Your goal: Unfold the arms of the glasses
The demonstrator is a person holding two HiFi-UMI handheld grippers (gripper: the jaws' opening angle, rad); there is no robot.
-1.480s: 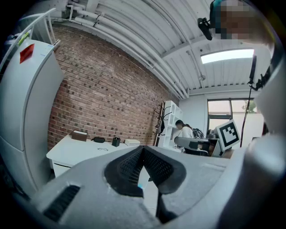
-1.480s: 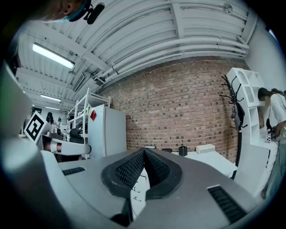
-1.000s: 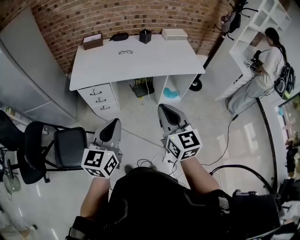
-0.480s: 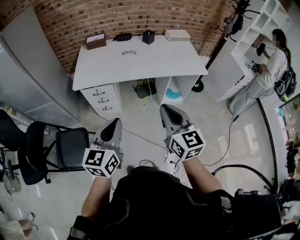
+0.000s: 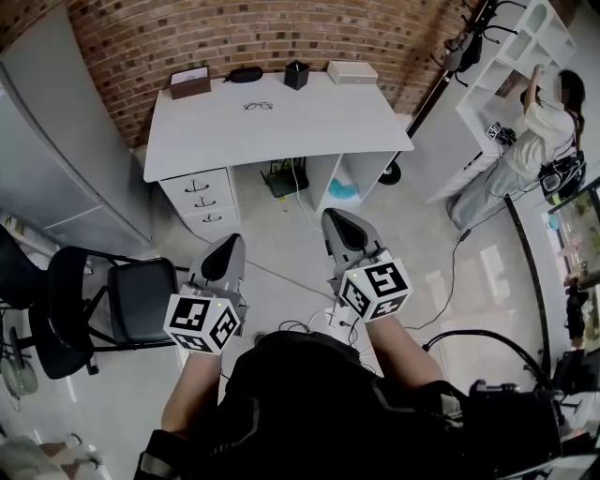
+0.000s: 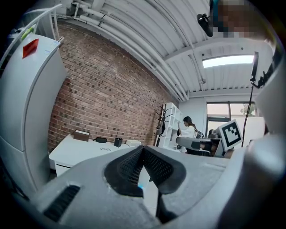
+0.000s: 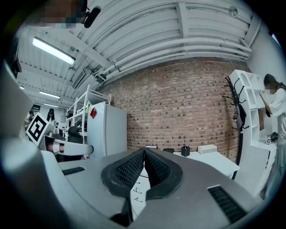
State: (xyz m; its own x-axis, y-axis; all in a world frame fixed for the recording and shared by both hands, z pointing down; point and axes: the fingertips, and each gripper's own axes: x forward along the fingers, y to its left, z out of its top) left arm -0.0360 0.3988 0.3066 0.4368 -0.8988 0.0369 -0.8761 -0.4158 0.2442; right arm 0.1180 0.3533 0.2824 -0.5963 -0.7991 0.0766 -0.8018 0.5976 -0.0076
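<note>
Nothing is done yet. The glasses lie on the white bench, well apart from both claws, and they are too small to tell if the arms are folded. The left claw and the right claw are both closed with nothing in them. At the back of the bench sit a brown box, a black cup and a white box. I cannot see what is inside them.

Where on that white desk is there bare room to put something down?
The front half of the desk is bare, from the glasses forward to the front edge, as are the stretches left and right of them. Only the back edge by the brick wall is crowded: a brown box, black case, black pot and white box.
</note>
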